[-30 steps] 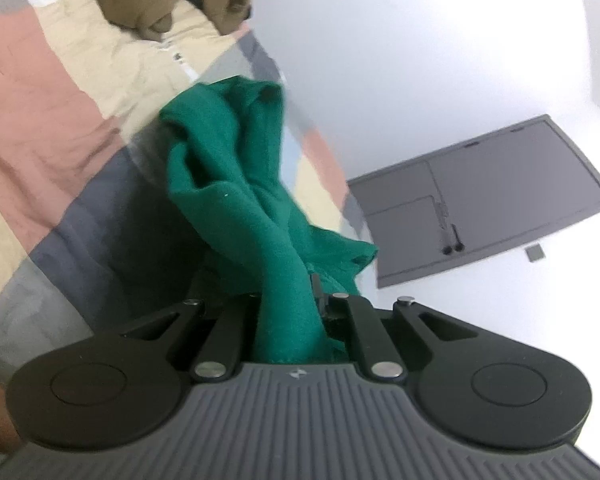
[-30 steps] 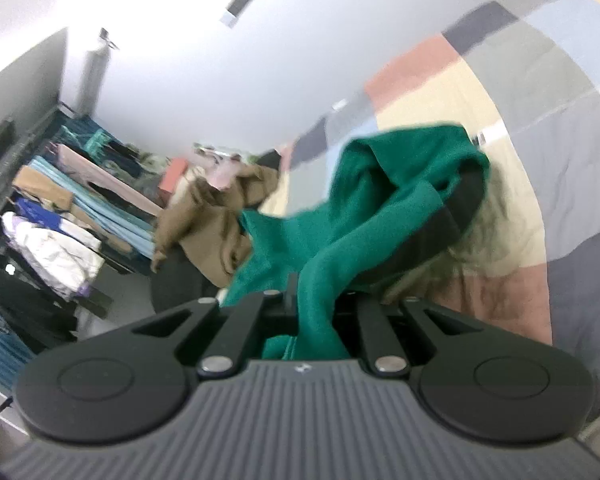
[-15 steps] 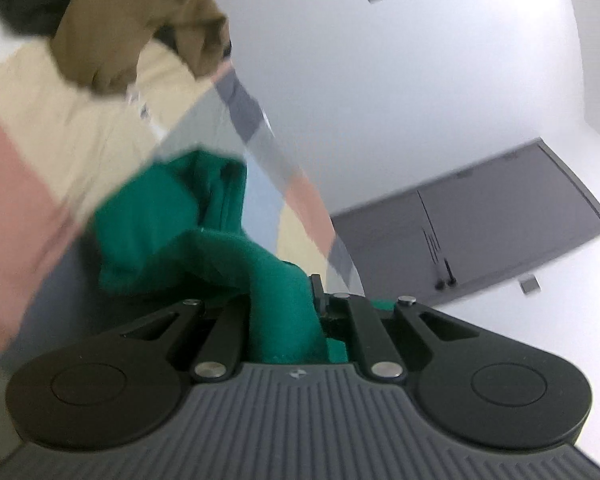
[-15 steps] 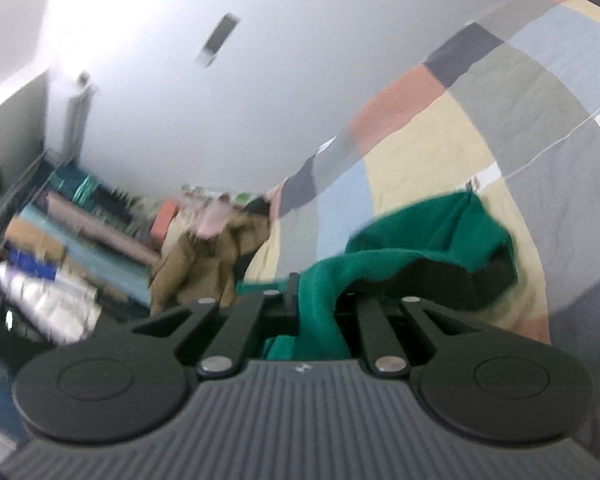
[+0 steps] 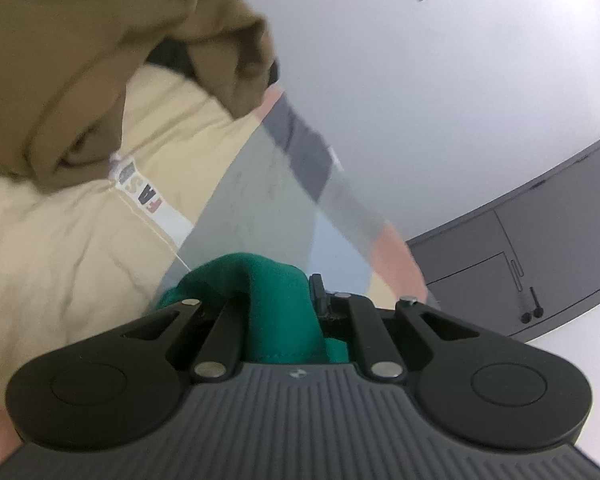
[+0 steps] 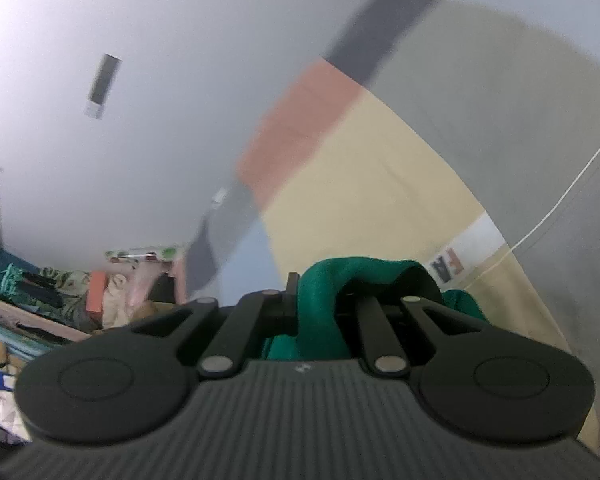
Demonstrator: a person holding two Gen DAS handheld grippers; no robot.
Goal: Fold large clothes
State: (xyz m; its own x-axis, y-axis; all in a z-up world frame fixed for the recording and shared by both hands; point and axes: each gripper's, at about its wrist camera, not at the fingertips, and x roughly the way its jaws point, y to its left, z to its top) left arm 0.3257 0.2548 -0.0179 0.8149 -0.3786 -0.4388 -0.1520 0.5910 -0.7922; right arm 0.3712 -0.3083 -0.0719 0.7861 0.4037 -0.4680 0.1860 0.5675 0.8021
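Both grippers pinch bunched green garment [image 5: 276, 300].

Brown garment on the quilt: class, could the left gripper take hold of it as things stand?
Probably not: the left gripper is shut on the green garment. The brown garment lies ahead, unobstructed, so the jaws must release first.

Your left gripper [image 5: 278, 304] and right gripper [image 6: 320, 304] are matt black plastic with ribbed housings and shiny metal pivot pins. Between each one's fingers is the green garment [image 5: 268, 296], a soft matt knit. Ahead of them, the patchwork quilt [image 5: 72, 248] is matt wrinkled cotton and the brown garment [image 5: 72, 60] a thick dull cloth.
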